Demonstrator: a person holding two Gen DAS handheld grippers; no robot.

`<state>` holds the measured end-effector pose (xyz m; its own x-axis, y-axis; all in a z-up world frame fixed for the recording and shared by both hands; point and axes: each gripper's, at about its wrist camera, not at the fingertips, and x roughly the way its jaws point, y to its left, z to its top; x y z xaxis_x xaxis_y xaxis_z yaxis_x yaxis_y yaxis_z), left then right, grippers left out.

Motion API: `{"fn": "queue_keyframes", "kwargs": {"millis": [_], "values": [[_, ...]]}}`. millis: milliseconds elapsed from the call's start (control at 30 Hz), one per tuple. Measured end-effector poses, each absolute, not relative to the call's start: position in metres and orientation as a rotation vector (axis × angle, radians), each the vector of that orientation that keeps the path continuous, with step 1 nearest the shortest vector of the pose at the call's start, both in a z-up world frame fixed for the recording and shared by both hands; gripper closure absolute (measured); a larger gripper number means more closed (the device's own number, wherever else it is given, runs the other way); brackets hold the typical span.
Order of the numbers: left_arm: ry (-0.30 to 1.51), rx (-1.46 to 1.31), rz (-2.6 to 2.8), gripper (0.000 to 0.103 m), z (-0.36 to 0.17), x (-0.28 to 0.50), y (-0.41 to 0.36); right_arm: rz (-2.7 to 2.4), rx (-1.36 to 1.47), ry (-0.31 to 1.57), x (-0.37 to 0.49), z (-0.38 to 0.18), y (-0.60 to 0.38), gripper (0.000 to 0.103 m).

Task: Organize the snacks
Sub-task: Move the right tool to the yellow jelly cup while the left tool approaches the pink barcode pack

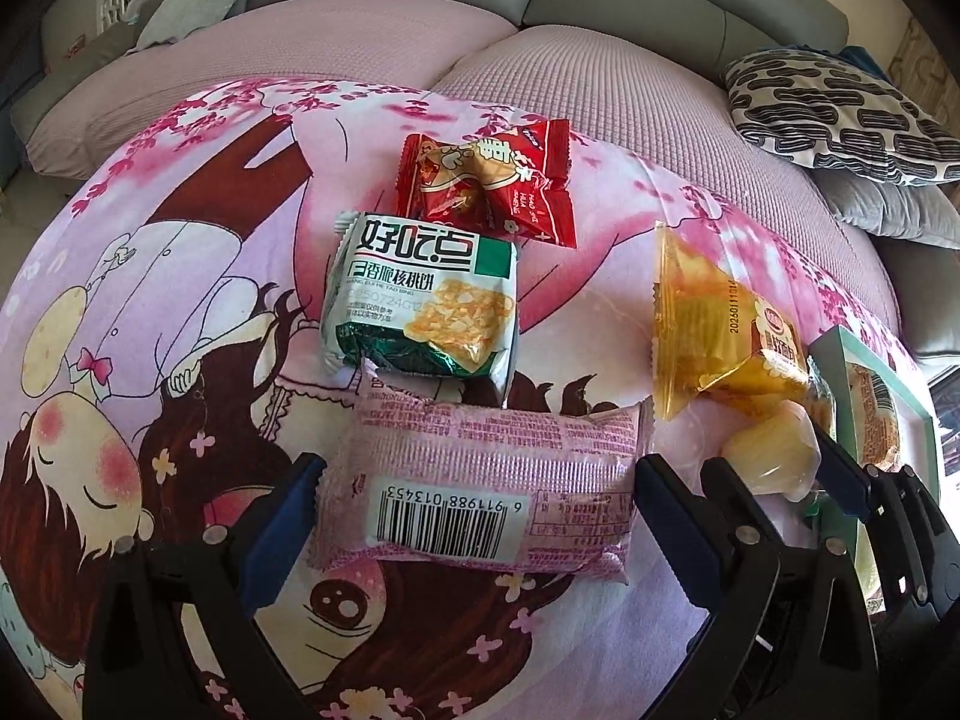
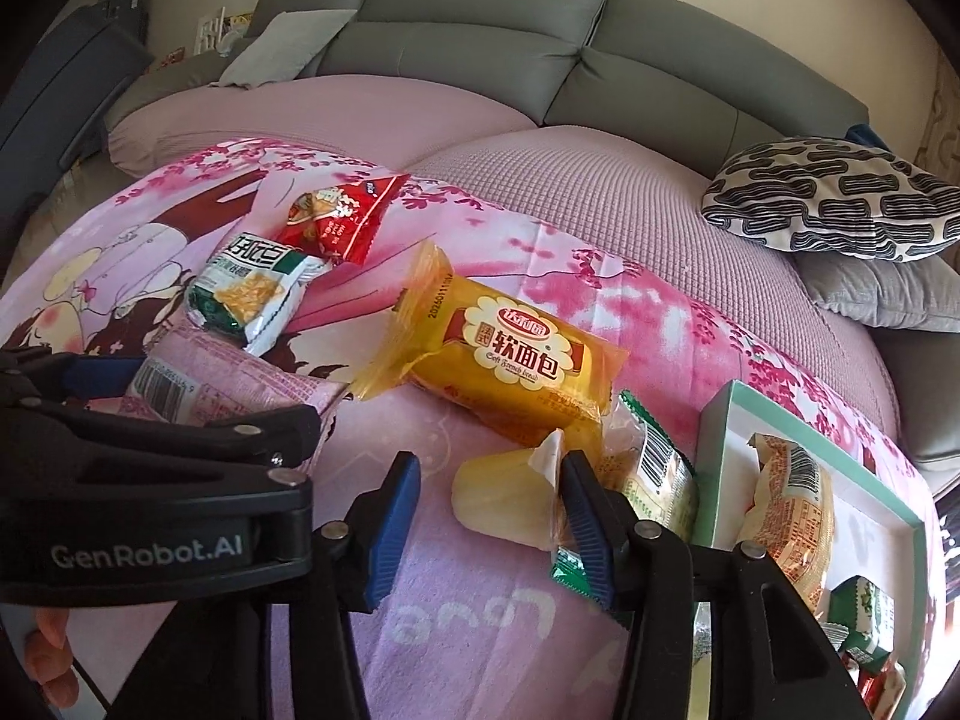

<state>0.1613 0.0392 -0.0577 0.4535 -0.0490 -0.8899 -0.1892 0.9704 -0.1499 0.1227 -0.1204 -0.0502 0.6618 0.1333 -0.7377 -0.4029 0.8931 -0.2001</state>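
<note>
Snacks lie on a pink cartoon blanket (image 1: 150, 312). My left gripper (image 1: 474, 498) is open, its jaws either side of a pink barcode packet (image 1: 480, 480), also in the right wrist view (image 2: 198, 384). Beyond lie a green-white cookie pack (image 1: 420, 306) and a red packet (image 1: 486, 186). My right gripper (image 2: 489, 510) is open around a pale yellow jelly cup (image 2: 510, 498), which the left wrist view also shows (image 1: 771, 456). An orange soft bread pack (image 2: 510, 360) lies just beyond it. A teal-rimmed white box (image 2: 720, 420) at right holds several snacks.
A grey sofa back (image 2: 480, 18) and pink seat cushions (image 2: 600, 198) lie behind. A black-and-white patterned pillow (image 2: 840, 198) rests on a grey one at right. A green-trimmed packet (image 2: 654, 468) lies between the jelly cup and the box.
</note>
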Motion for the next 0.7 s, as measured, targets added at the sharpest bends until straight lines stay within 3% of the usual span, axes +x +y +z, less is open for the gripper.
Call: {"fn": "queue_keyframes", "kwargs": {"millis": [533, 700], "values": [[1.113, -0.269, 0.057, 0.002, -0.0568, 0.1616, 0.037, 0.288, -0.436, 0.771, 0.1195, -0.0567, -0.1116, 0.043], [1.121, -0.253, 0.064, 0.002, -0.0593, 0.1645, 0.0355, 0.262, -0.46, 0.762, 0.1189, -0.0576, -0.1126, 0.058]]}}
